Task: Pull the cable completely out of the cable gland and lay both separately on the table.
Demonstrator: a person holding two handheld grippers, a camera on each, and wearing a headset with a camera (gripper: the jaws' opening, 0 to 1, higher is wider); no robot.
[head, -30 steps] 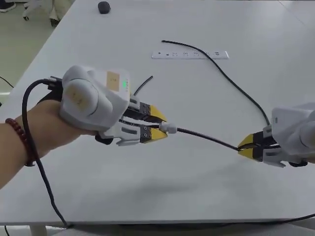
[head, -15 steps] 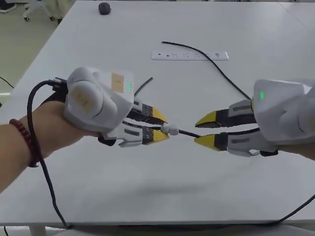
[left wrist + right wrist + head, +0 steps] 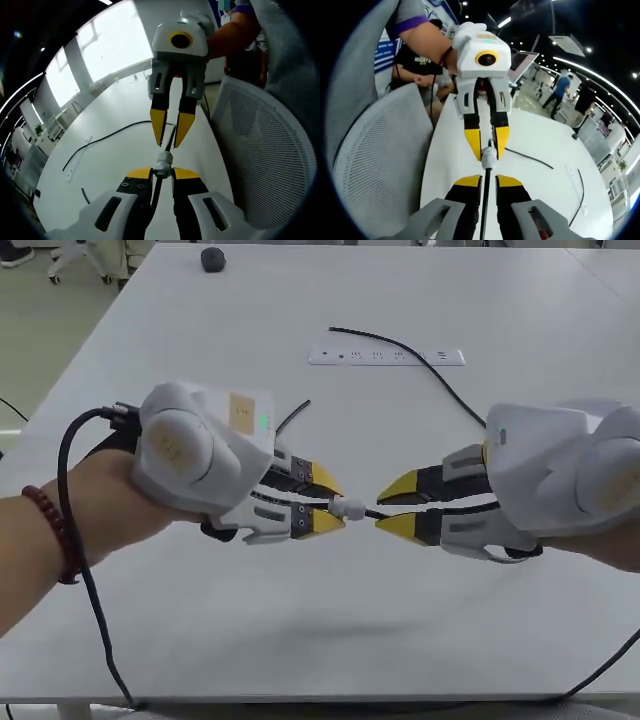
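White worktop (image 3: 300, 640) carries a power strip (image 3: 386, 355) at twelve o'clock. Above it, the left gripper (image 3: 325, 502) fingers clamp the cable gland (image 3: 348, 508). The right gripper (image 3: 392, 505) fingers stand parted around the cable (image 3: 484, 200) at the gland's three o'clock.

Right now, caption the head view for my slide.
Left gripper clamps the white cable gland above the table while the open right gripper straddles the black cable.

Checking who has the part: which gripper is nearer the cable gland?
Left. The left gripper clamps the cable gland; the right gripper sits just beside it, jaws open around the cable.
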